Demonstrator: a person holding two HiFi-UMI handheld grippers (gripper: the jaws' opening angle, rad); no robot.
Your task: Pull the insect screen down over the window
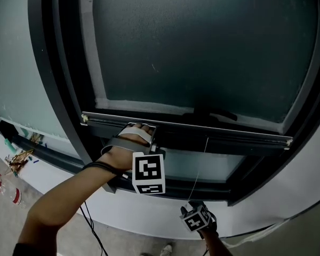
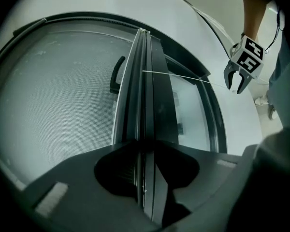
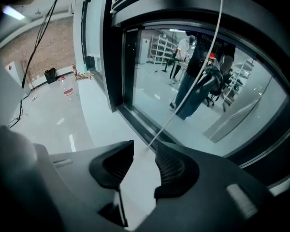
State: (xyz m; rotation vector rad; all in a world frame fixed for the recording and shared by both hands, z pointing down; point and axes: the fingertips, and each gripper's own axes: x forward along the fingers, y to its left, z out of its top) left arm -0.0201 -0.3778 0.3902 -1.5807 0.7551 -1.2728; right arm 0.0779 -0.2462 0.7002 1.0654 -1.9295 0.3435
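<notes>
The dark mesh insect screen covers most of the window. Its metal bottom bar hangs a little above the lower frame. My left gripper is shut on the left part of that bar; in the left gripper view the bar runs straight between the jaws. A thin white pull cord drops from the bar to my right gripper, held low in front of the sill. In the right gripper view the cord ends at the gap of the open right gripper, and neither pad presses on it.
The dark window frame borders the screen on the left. A white sill runs below it. A bottle and small clutter lie at the far left. Black cables hang beside my left arm. The glass reflects a room with a person.
</notes>
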